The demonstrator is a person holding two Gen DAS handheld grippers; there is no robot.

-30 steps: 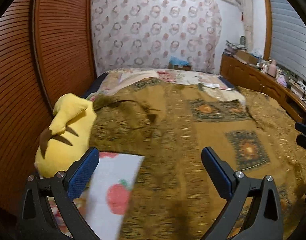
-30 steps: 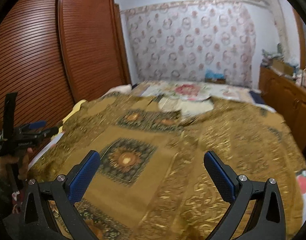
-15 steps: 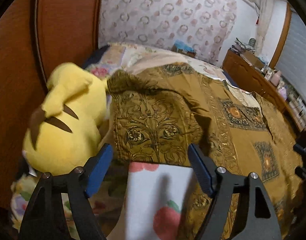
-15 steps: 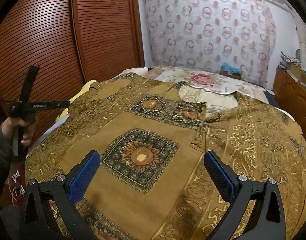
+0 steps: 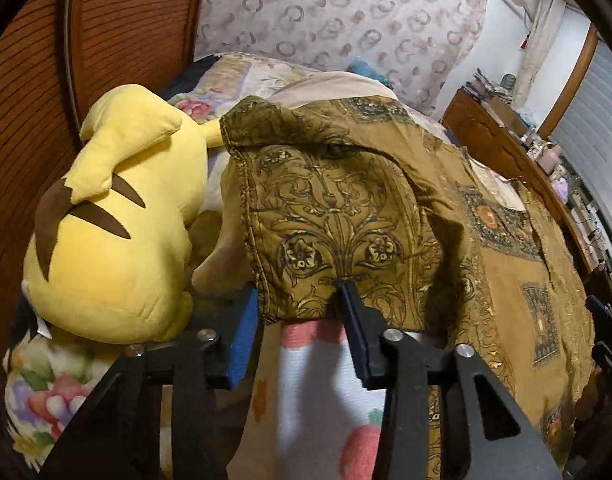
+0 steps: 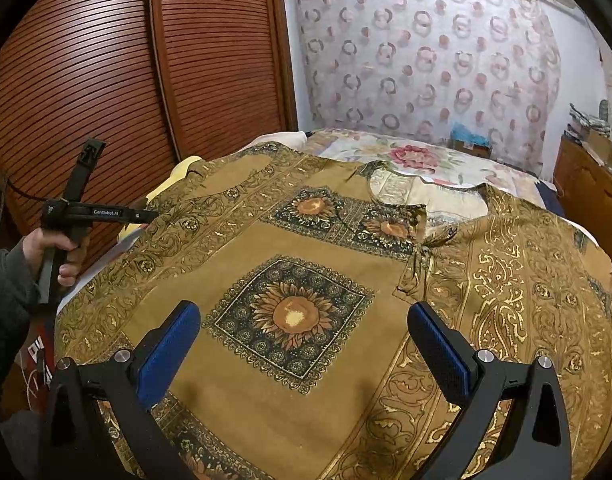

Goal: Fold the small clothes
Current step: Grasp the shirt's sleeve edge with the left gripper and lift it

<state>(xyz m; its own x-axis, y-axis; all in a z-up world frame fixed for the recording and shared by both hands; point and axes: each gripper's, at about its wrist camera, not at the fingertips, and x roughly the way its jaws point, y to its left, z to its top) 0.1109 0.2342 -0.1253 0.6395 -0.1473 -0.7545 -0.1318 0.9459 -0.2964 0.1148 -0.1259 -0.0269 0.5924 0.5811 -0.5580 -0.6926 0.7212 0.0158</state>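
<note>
Clearly soft and light: your garment (image 5: pixel 338 216) draped limp over the bed.
Your left hand-held gripper (image 5: pixel 301 300) was closing on its sleeve hem; the right hand-held gripper (image 6: pixel 301 328) hovered wide, empty.

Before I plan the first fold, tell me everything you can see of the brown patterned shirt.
The brown patterned shirt lies spread front-up on the bed, a thin ochre fabric with gold scrollwork and dark-framed sunflower panels. Its open neckline faces the far wall. One sleeve edge sits between the closing jaws of the left hand-held gripper, beside a yellow plush toy.
</note>
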